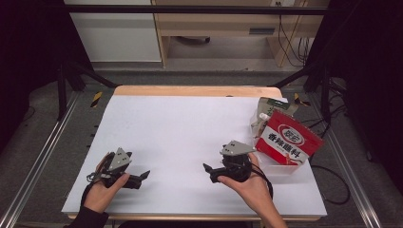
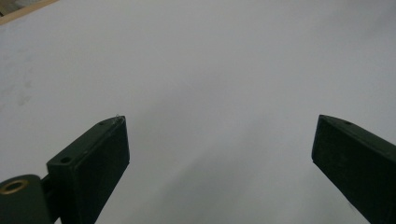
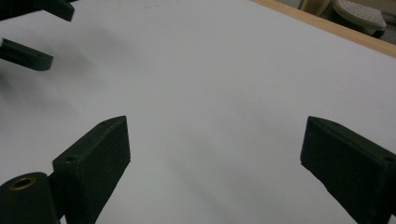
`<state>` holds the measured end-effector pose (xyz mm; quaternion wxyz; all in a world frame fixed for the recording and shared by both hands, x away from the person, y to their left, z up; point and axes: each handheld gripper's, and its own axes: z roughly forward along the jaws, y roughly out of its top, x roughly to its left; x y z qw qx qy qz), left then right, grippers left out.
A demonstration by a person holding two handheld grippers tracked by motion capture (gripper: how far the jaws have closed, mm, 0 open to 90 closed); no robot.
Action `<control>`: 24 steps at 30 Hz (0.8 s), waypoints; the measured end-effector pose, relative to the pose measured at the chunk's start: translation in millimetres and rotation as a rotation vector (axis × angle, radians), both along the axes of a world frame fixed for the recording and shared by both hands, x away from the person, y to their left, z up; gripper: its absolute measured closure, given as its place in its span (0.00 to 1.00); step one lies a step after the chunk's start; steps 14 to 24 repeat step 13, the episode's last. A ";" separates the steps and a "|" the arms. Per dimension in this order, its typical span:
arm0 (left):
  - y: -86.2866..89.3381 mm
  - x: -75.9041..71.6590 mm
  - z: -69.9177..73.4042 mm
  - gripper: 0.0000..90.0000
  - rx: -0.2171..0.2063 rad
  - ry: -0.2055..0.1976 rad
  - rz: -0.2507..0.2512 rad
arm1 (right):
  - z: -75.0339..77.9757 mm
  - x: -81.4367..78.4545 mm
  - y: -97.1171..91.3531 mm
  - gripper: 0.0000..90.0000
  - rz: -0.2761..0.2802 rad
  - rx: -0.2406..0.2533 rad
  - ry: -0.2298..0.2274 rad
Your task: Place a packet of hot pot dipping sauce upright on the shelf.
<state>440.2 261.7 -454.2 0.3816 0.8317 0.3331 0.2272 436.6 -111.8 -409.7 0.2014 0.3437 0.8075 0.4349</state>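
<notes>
Left gripper [image 1: 142, 176] low over the white table [image 1: 180, 133], near left, jaws spread wide, nothing between them. Right gripper [image 1: 208, 172] near centre-right, jaws likewise spread. Red pouch [image 1: 286, 141], white label with printed characters, leans tilted in a clear bin [image 1: 280, 166] at the right edge, just beside the right hand [image 1: 249, 183]

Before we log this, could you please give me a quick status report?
Left gripper and right gripper open, empty, low over the white sheet. Red packet in clear tray, untouched. Nothing in between.
</notes>
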 end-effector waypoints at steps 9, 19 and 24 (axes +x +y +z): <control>-1.2 1.0 -1.0 0.04 0.005 -0.002 0.001 | -38.9 5.9 8.1 0.09 -0.021 -0.029 0.039; -2.8 1.7 -0.4 0.04 0.004 -0.006 -0.003 | -45.9 2.2 10.5 0.09 -0.016 -0.038 0.039; -2.8 1.7 -0.4 0.04 0.004 -0.006 -0.003 | -45.9 2.2 10.5 0.09 -0.016 -0.038 0.039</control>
